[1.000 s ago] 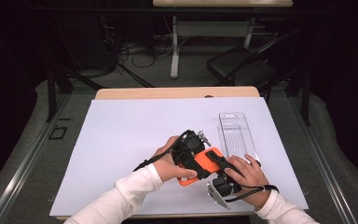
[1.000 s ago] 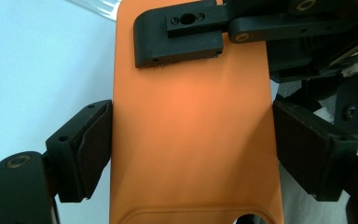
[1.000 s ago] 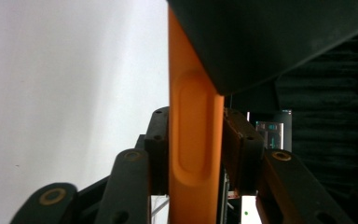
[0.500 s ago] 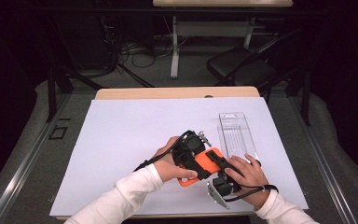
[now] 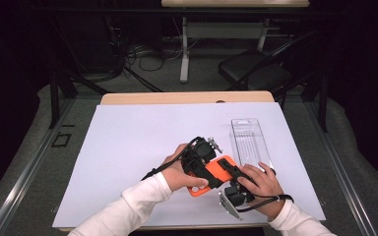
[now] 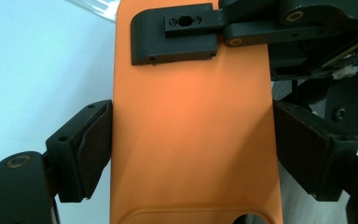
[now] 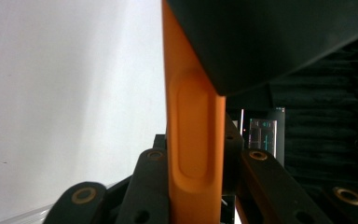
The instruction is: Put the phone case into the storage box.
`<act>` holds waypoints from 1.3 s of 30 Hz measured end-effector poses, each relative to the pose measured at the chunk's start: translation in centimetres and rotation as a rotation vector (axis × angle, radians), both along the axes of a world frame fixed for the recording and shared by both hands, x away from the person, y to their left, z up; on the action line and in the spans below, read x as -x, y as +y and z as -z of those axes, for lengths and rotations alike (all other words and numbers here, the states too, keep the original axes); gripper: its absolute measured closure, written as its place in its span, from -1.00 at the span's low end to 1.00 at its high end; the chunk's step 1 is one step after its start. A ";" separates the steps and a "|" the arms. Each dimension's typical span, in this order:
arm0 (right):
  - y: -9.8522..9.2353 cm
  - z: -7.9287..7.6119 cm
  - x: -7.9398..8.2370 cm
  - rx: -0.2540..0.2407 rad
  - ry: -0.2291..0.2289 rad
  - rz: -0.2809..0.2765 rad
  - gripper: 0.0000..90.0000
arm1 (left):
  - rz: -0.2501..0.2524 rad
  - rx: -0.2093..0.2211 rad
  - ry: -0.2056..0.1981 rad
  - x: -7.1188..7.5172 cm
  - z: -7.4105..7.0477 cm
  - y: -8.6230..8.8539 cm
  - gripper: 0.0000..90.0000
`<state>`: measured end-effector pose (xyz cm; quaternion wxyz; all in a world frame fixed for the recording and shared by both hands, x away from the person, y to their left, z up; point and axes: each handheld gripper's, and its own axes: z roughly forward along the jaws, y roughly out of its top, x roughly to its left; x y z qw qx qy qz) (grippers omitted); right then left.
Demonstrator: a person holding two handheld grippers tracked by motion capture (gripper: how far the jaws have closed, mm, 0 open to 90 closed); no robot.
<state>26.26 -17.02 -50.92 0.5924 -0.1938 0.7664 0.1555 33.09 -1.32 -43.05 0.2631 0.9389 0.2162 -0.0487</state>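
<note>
Orange phone case point(image 6: 191, 126) is clamped across its width by left gripper point(image 6: 191, 140) and pinched edge-on at one end by right gripper point(image 7: 196, 186). Case is held above white table sheet point(image 5: 128, 147), near clear plastic tray point(image 5: 248, 142). Step judged: two-handed handover or reorientation. Next, one grip must be released before repositioning.

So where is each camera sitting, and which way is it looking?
High view: above the person's side, looking forward and down on the white-covered table; both white-sleeved arms, the left gripper and the right gripper.
Left gripper view: rides that gripper, facing the flat orange plastic phone case; jaws clamp its long edges.
Right gripper view: sees the case edge-on between its jaws.
Shared: all three show the case.
</note>
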 end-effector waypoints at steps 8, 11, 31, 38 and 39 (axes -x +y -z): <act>0.0 -0.1 0.0 0.006 -0.015 -0.005 0.85 | -0.008 0.016 0.017 -0.1 0.0 0.1 -0.64; 0.0 -0.1 0.0 0.008 -0.021 -0.007 0.86 | -0.008 0.016 0.018 -0.1 0.0 0.1 -0.64; -0.2 -0.1 0.1 -0.006 -0.039 -0.016 0.95 | -0.016 0.040 0.064 -0.4 0.1 0.4 -0.65; -0.2 0.0 0.1 -0.015 -0.035 -0.013 0.95 | -0.016 0.047 0.057 -0.3 0.1 0.4 -0.65; -0.2 -0.1 0.1 -0.015 -0.036 -0.011 0.95 | -0.016 0.051 0.053 -0.2 0.1 0.4 -0.66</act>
